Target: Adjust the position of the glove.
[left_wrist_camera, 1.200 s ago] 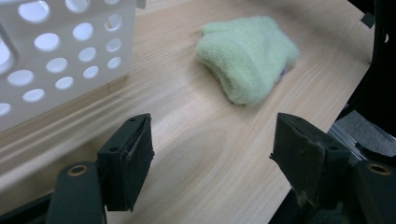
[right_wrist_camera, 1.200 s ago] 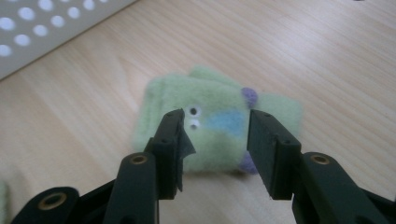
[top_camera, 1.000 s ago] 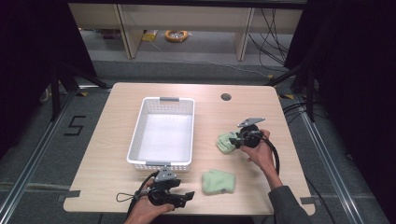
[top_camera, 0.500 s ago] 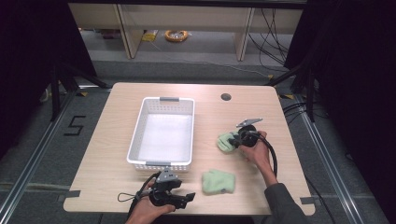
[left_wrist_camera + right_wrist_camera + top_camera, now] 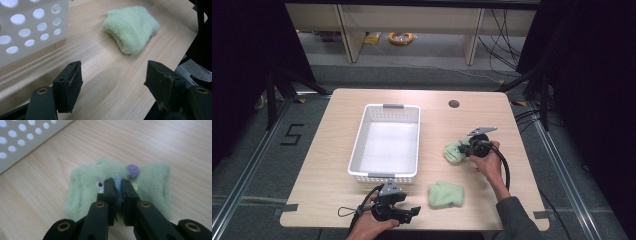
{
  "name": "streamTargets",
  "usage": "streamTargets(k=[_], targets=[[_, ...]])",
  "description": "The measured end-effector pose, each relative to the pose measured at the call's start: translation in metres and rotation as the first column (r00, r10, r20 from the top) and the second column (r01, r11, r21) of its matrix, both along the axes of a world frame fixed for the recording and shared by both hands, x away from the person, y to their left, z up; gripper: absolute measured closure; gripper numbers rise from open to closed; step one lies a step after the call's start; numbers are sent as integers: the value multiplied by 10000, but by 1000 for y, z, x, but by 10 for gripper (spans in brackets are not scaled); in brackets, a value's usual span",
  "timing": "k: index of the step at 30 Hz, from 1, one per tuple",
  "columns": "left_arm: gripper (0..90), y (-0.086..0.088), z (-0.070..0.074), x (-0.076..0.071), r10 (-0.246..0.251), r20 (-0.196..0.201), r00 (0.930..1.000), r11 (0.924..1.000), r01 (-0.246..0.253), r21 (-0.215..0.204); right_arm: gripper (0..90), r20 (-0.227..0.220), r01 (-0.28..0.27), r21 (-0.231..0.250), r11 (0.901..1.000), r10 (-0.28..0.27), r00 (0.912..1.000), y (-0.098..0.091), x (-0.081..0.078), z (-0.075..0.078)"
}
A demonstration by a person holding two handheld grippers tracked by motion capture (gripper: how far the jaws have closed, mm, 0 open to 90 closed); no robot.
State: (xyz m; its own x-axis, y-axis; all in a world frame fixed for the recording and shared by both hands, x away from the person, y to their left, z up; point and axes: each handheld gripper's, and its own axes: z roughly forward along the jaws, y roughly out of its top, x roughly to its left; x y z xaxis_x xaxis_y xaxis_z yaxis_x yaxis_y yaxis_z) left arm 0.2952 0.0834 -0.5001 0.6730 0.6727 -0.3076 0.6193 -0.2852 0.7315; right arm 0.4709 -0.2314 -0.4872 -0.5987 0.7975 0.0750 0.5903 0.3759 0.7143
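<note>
From the high view, your right gripper (image 5: 467, 148) sits at the right side of the table (image 5: 337, 130), its tips on a green cloth (image 5: 454, 151) that lies just right of the white basket (image 5: 388, 142). A second cloth (image 5: 446, 194) lies flat nearer you, between your two hands and just off the basket's near right corner. Your left gripper (image 5: 412, 212) rests low at the near edge, in front of the basket, pointing right toward that second cloth but apart from it. Your right hand (image 5: 487, 164) wraps the right tool from behind.

In the left gripper view, your jaws stand wide apart over bare wood with nothing between them. The second cloth (image 5: 130, 27) lies ahead of them, bunched and fuzzy, near the table's edge. The basket (image 5: 30, 27) wall with its round holes stands at the upper left.

In the right gripper view, your jaws are pinched nearly together on a raised fold at the middle of the green cloth (image 5: 85, 185), with a bit of blue showing between them. A purple pom-pom (image 5: 132, 170) sits on the cloth just past the tips. The rest of the cloth lies spread on the table, and the basket (image 5: 22, 140) corner shows at upper left.
</note>
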Motion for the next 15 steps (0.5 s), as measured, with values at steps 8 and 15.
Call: streamTargets(k=[8,15], targets=[[286,0,0,0,-89,-92,9999,9999,89,62,848,182,-298,341,9990,292,9994,-3,-17,27],[285,1,1,0,-91,-73,9999,10000,91,-4,847,474,-521,781,9956,485,9977,-2,-44,41]])
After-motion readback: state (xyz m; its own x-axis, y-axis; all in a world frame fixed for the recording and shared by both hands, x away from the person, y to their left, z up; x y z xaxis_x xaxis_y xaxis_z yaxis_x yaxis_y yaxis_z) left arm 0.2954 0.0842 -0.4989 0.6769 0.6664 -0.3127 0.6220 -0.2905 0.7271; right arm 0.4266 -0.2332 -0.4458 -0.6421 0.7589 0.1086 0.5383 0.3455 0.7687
